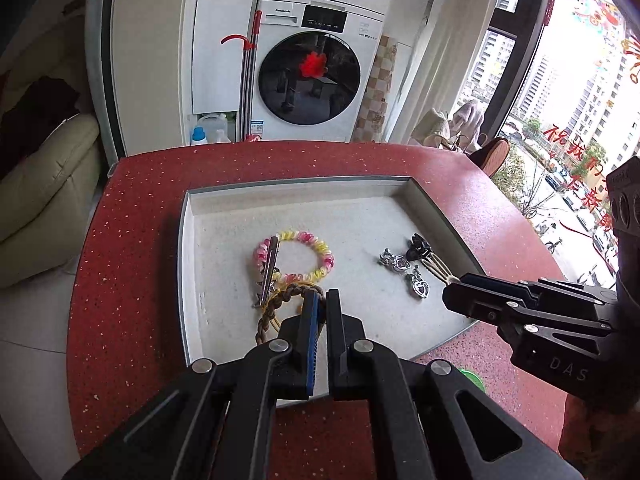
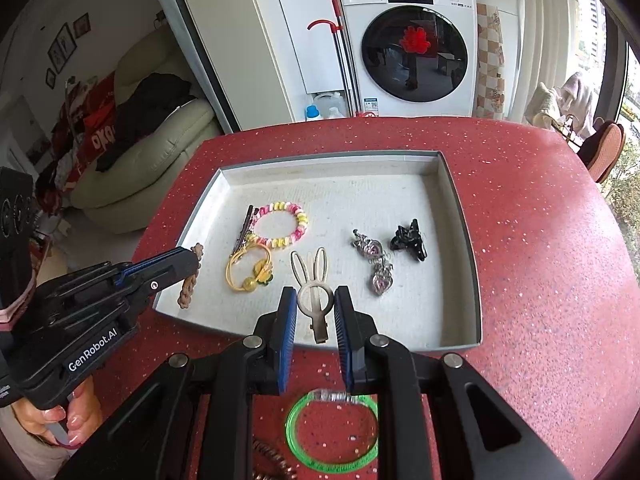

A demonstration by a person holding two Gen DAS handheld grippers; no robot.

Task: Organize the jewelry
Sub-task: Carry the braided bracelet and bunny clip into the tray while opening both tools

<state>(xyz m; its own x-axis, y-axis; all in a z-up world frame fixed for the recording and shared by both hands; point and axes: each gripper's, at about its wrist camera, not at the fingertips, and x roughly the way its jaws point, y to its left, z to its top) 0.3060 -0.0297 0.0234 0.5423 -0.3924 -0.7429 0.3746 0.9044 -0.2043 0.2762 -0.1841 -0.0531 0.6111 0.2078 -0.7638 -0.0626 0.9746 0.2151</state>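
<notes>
A grey tray [image 2: 460, 216] sits on the red table. My left gripper [image 1: 322, 300] is shut on a brown braided hair tie [image 1: 280, 304], also seen in the right wrist view [image 2: 190, 280], at the tray's front left. My right gripper [image 2: 316, 300] is open around a cream bunny-ear hair clip [image 2: 314, 292] that rests in the tray. In the tray lie a pink-yellow coil bracelet [image 2: 282, 224], a yellow hair tie [image 2: 250, 268], a metal clip [image 1: 269, 268], heart pendants [image 2: 378, 264] and a black claw clip [image 2: 408, 240].
A green bangle [image 2: 332, 432] and a brown coil hair tie [image 2: 276, 464] lie on the red table [image 2: 540, 280] in front of the tray. A washing machine [image 2: 408, 40] and a cream sofa [image 2: 136, 168] stand beyond the table.
</notes>
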